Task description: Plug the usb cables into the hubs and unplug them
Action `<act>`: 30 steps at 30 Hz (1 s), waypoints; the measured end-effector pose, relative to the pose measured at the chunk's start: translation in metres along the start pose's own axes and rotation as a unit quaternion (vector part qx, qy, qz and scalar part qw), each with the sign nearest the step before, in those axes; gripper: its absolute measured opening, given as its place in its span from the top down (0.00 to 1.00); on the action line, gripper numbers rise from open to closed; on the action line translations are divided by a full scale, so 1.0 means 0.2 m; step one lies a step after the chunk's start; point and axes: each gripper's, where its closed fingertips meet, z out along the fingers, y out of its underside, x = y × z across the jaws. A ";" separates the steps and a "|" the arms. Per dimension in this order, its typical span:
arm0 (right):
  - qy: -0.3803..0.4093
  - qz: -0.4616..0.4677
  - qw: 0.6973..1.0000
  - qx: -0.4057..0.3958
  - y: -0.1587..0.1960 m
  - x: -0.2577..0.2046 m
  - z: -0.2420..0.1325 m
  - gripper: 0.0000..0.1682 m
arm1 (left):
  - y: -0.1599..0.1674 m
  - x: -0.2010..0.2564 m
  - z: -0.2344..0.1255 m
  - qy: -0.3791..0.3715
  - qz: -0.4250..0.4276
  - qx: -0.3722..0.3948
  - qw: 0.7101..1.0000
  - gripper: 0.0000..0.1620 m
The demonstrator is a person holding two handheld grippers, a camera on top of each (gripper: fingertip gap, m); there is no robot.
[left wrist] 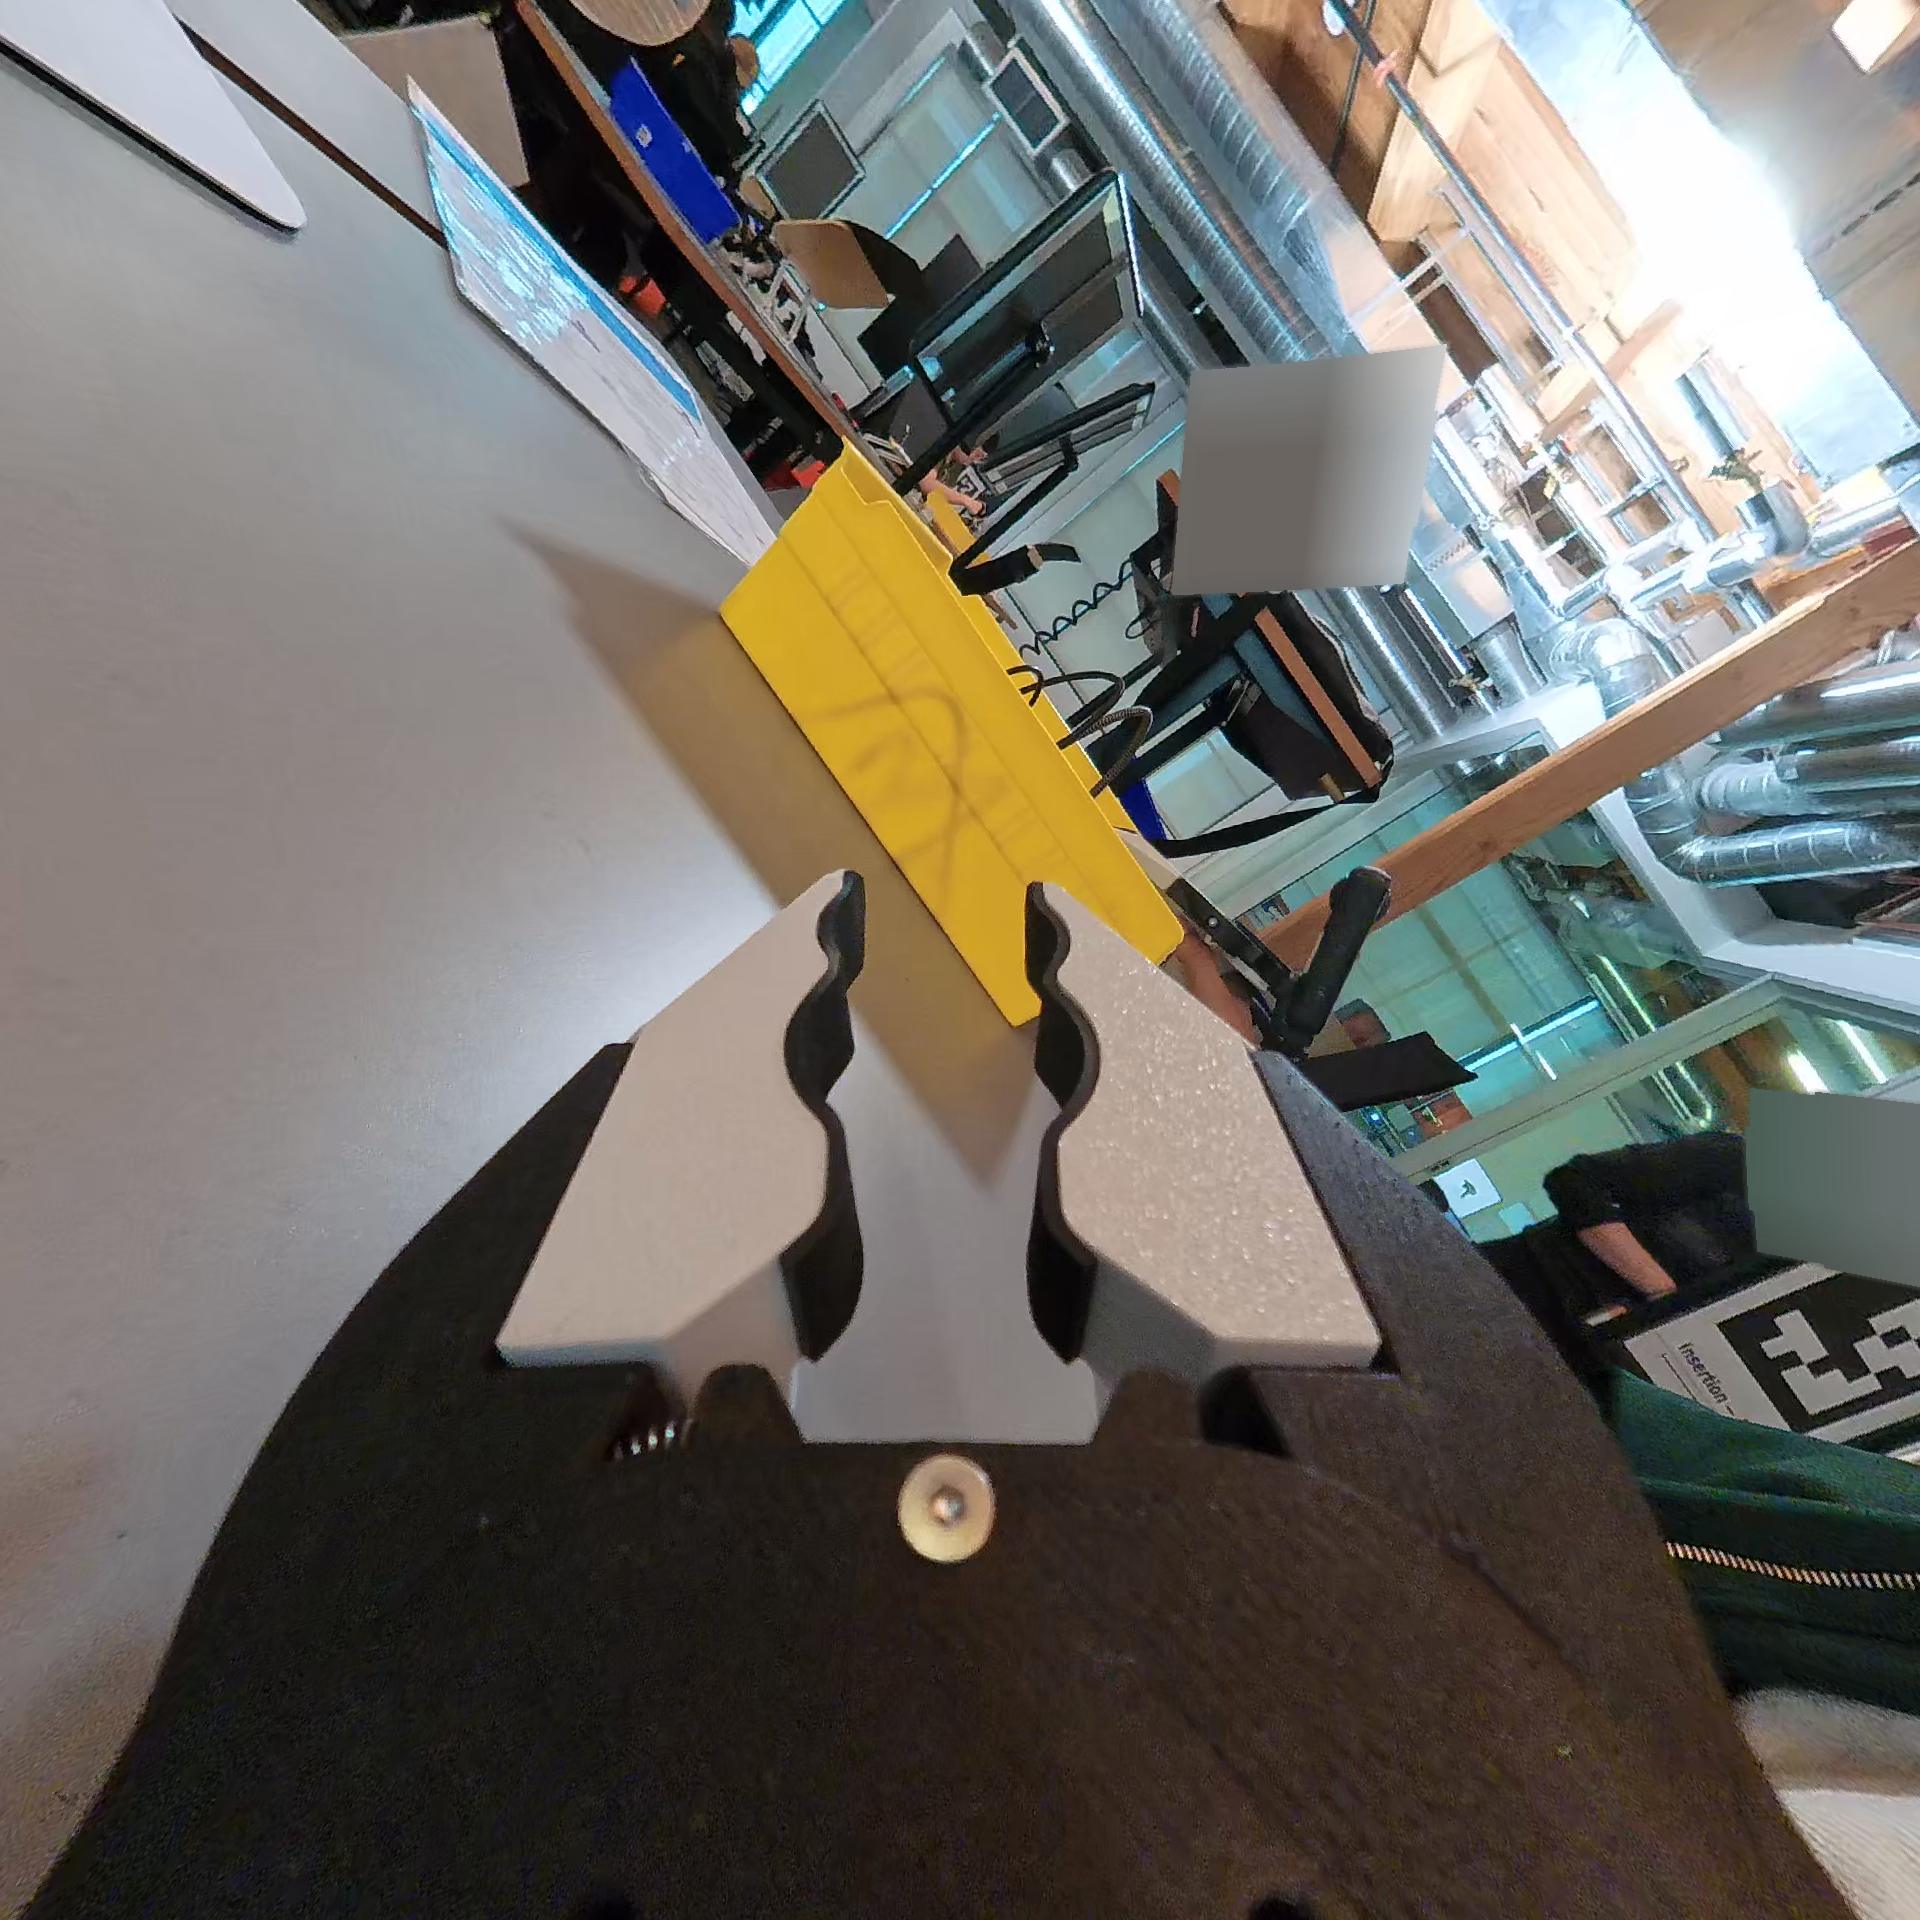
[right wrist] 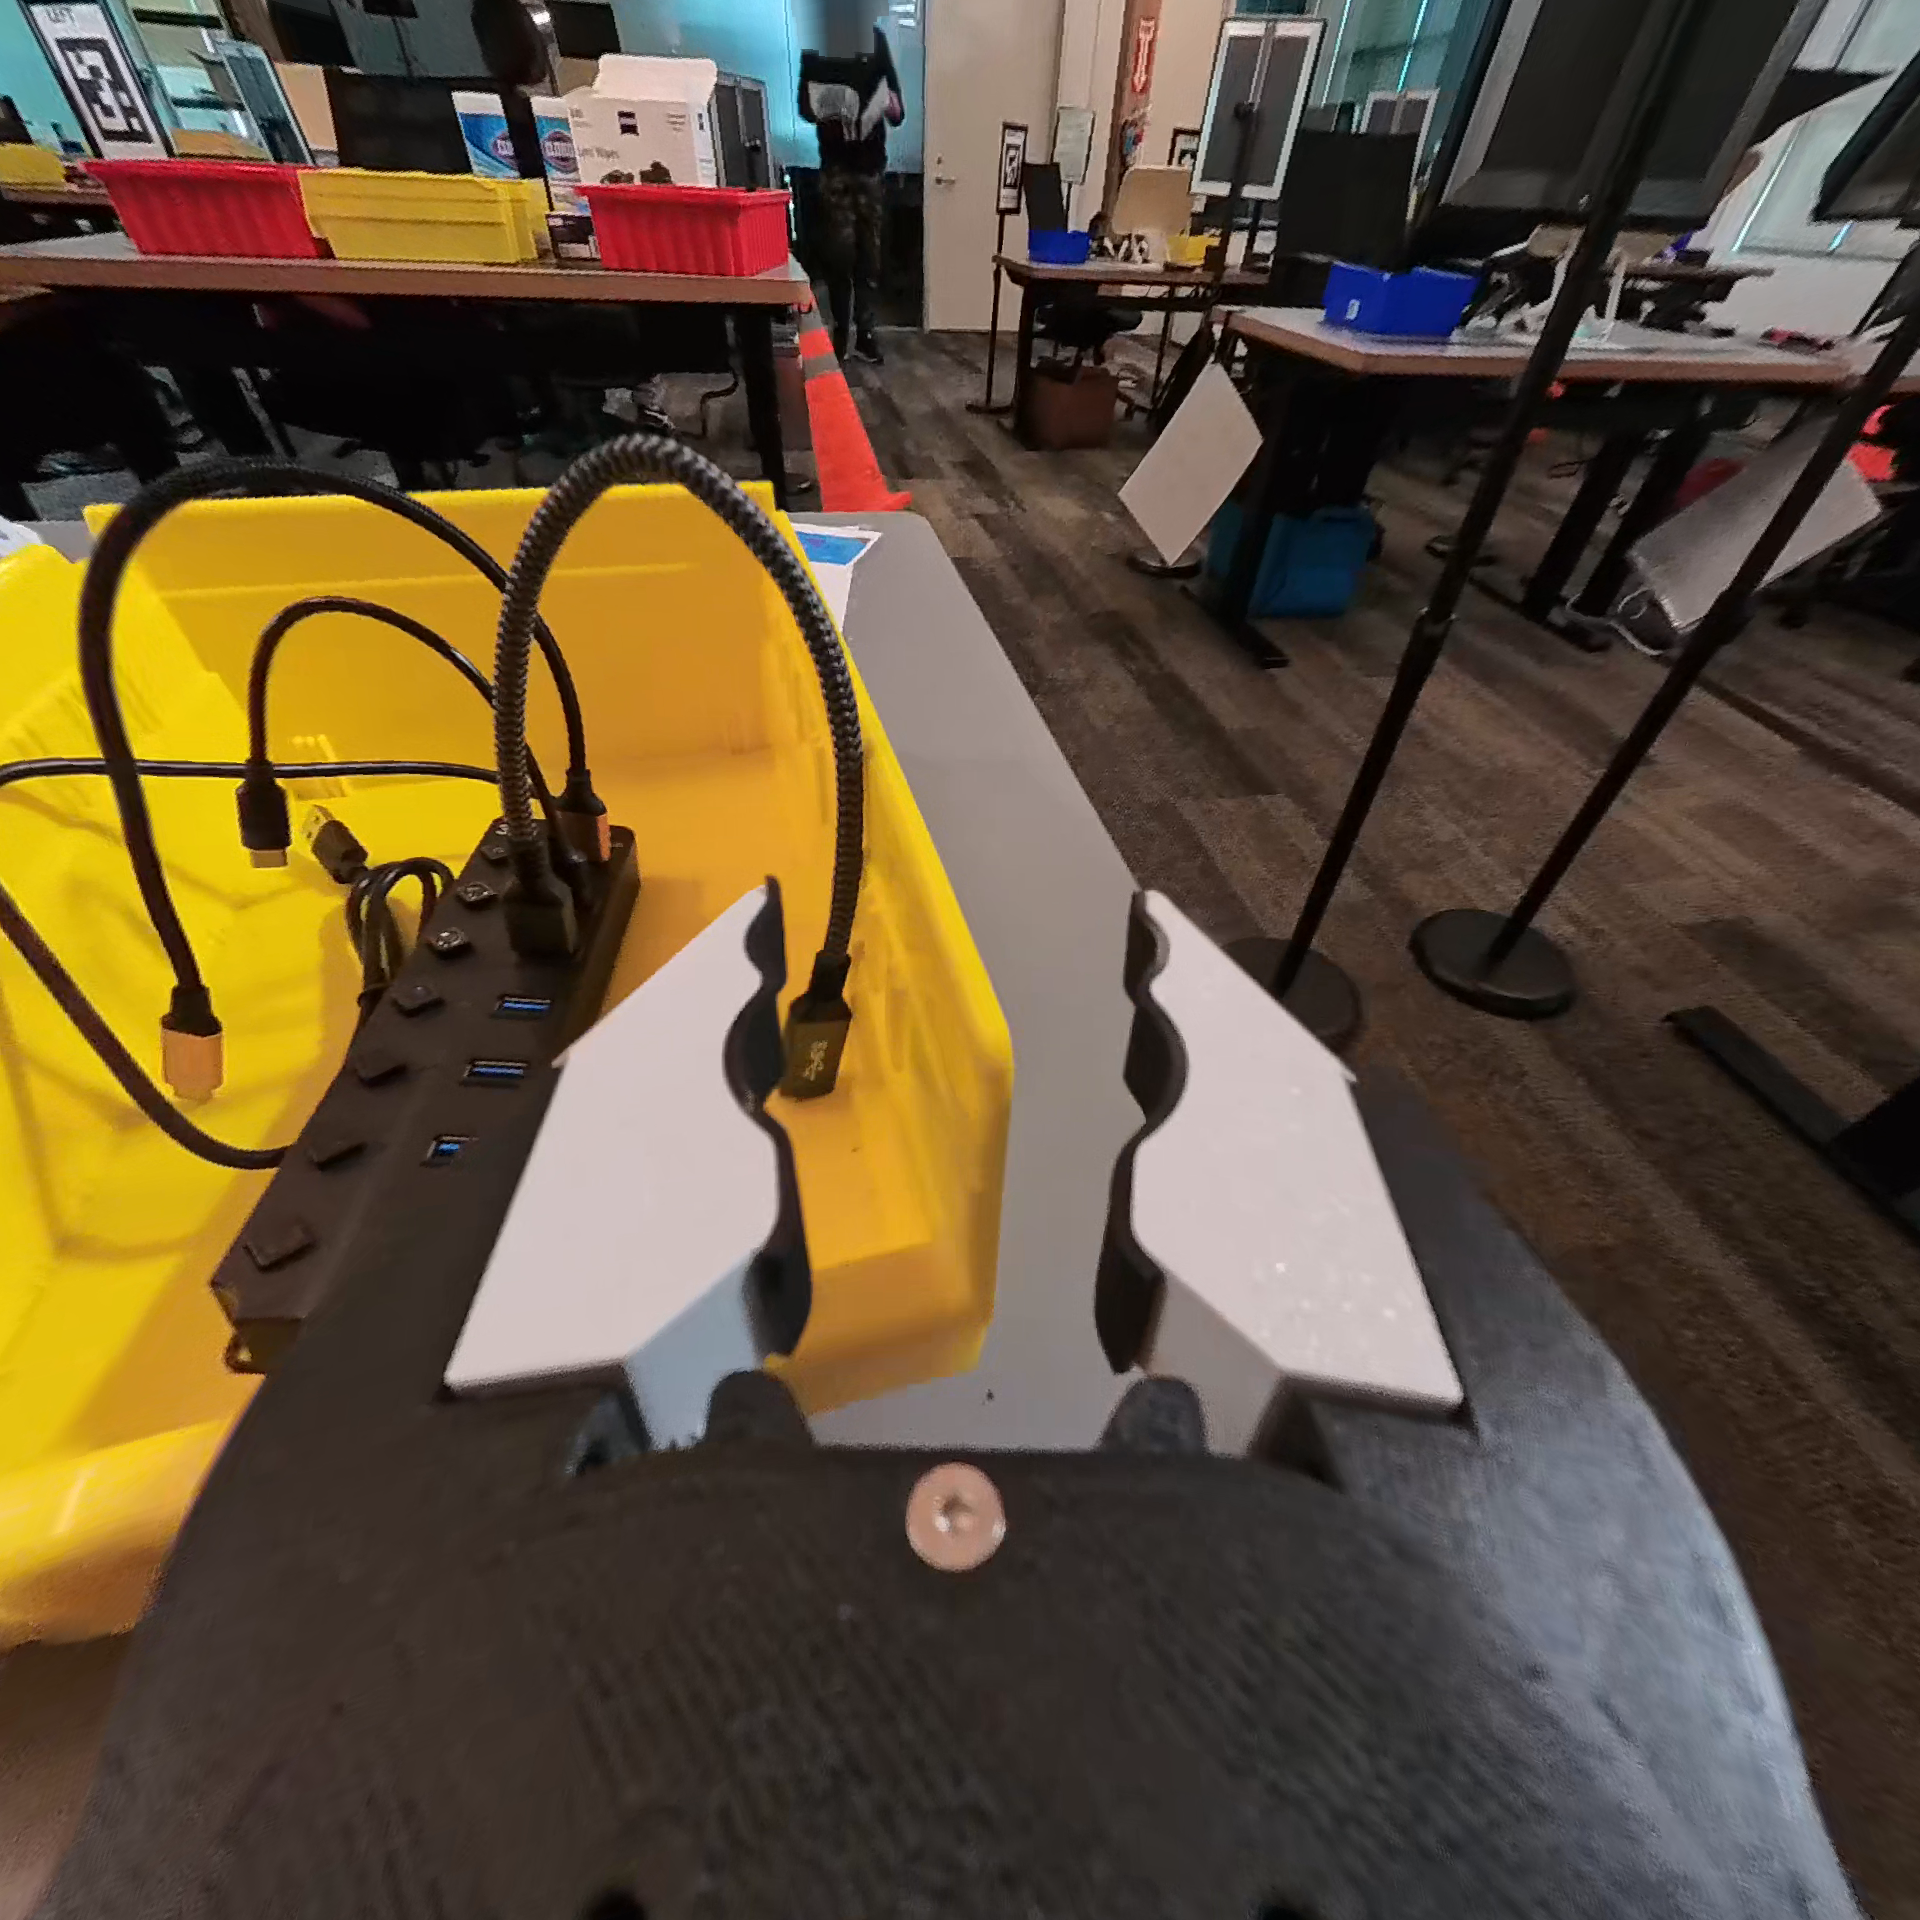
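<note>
A workshop with long tables is stretching behind a grey table [right wrist: 1039, 831], where a yellow bin [right wrist: 914, 1143] is sitting near the edge. Inside the bin a black hub [right wrist: 436, 1091] is lying with several cables plugged in at its far end. The right gripper [right wrist: 951, 1039] is hovering over the bin's edge, jaws spread wide and empty, a braided cable's plug [right wrist: 816, 1044] dangling unplugged beside its left finger, while the left gripper [left wrist: 943, 997] is pointing at the bin's outer wall, jaws parted, gripping nothing.

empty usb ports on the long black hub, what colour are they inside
Blue inside the empty USB ports of the long black hub; clearest in the right wrist view.
</note>
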 end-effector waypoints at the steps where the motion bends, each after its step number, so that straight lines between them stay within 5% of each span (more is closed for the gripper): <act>1: -0.004 0.006 1.000 -0.004 0.01 -0.01 0.01 0.59 | 0.00 0.00 0.00 0.000 0.001 -0.002 1.000 0.82; 13: -0.019 0.024 0.999 -0.016 0.03 -0.05 0.07 0.56 | 0.02 0.00 0.00 0.006 -0.009 -0.011 1.000 0.82; 17: -0.005 0.019 1.000 -0.022 0.04 -0.03 0.08 0.61 | 0.03 0.01 0.01 0.006 -0.007 -0.014 1.000 0.82; 21: 0.040 -0.010 0.999 -0.028 0.05 0.00 0.09 0.77 | 0.03 0.01 0.01 0.004 -0.004 -0.017 1.000 0.82; 30: 0.053 -0.031 0.998 -0.033 0.06 0.00 0.10 0.73 | 0.04 0.00 0.02 0.004 -0.005 -0.020 1.000 0.82</act>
